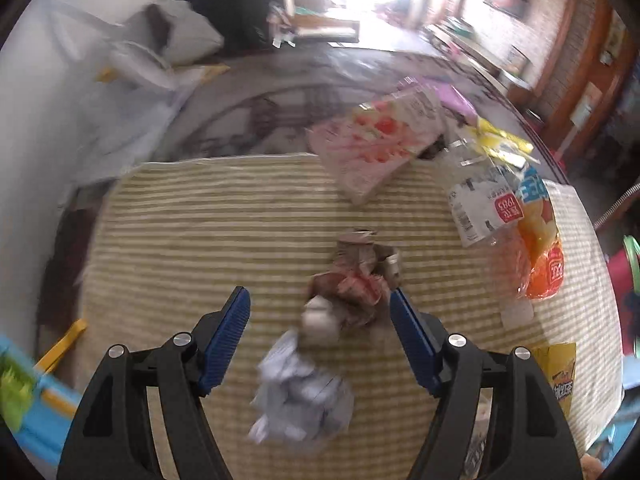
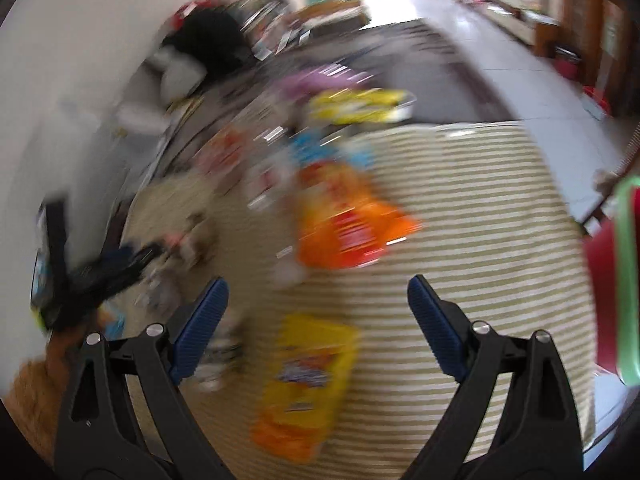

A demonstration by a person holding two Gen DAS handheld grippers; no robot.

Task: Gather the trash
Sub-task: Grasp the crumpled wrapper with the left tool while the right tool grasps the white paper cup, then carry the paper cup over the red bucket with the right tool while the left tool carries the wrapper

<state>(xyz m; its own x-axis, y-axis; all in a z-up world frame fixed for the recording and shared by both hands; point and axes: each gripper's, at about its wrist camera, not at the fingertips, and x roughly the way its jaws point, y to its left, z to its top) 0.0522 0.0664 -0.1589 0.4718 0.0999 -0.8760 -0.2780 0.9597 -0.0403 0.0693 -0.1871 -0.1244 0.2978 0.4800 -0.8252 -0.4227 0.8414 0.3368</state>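
Note:
Trash lies on a green-and-cream striped cloth (image 1: 224, 216). My left gripper (image 1: 318, 294) hangs open above it. A crumpled white paper ball (image 1: 300, 392) lies between its fingers without touching the pads, and a crumpled red-brown wrapper (image 1: 356, 280) sits by the fingertips. Farther off are a pink snack bag (image 1: 376, 140), a clear labelled wrapper (image 1: 484, 208) and an orange bag (image 1: 540, 248). My right gripper (image 2: 318, 282) is open over a yellow snack bag (image 2: 308, 384), not touching it. The right wrist view is blurred; it shows the orange bag (image 2: 348, 224) ahead.
Yellow wrappers (image 1: 504, 144) lie at the cloth's far right corner. White plastic bags (image 1: 132, 64) and a black bag (image 1: 236, 4) sit at the back left on the grey tabletop (image 1: 256, 112). A red container with a green rim (image 2: 616, 280) stands off the right edge.

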